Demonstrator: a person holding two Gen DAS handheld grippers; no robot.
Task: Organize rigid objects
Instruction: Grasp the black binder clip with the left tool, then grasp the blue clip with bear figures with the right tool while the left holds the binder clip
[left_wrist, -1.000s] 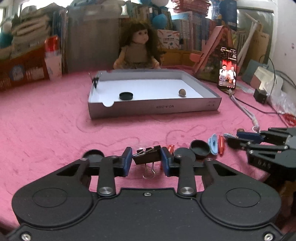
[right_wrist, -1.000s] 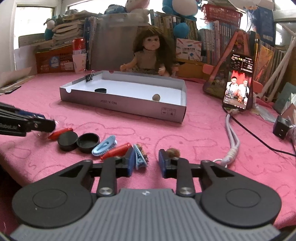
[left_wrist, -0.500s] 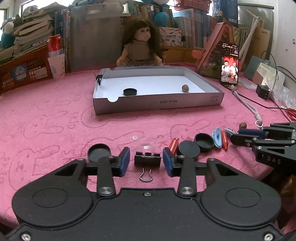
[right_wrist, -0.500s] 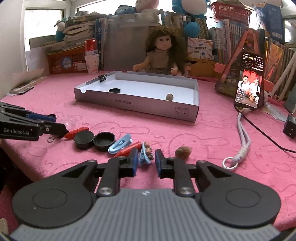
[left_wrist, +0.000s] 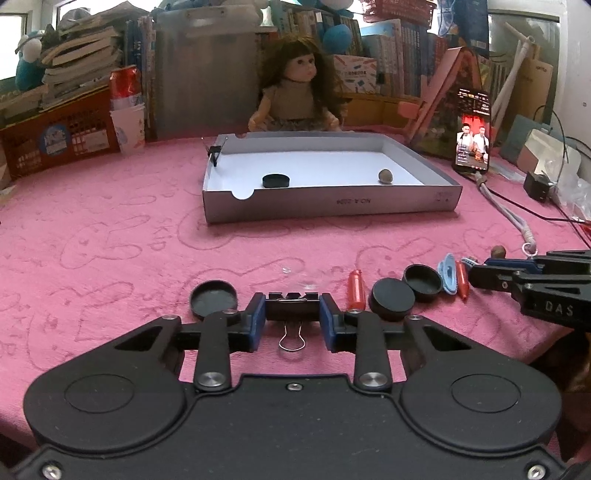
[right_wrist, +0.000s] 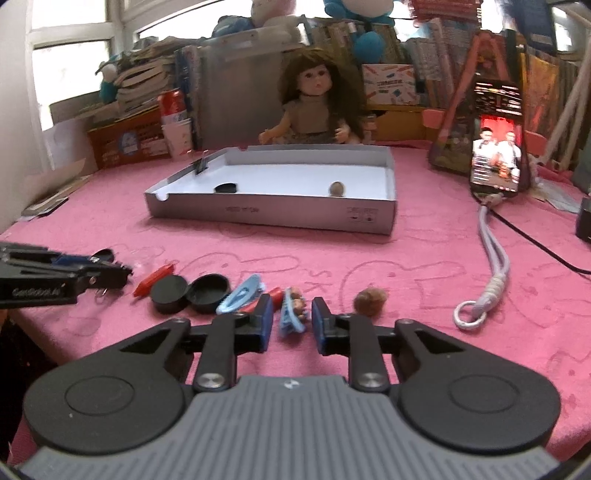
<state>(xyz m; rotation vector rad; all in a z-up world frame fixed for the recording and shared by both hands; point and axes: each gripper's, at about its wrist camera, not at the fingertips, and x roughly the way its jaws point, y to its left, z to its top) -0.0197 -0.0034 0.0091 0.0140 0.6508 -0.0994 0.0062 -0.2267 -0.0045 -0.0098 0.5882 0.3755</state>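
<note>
Light: daylight reaches you from the blown-out white window far left.
Shadows: soft, faint on the pink embossed cloth.
Focus: your left view is sharp; your right view is smeared.
Edges: fisheye bending, dark corners.

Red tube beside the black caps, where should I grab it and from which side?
Probably the middle of the red tube, from above, closing across its long sides: it lies flat and slim, with a black cap close on its right.
</note>
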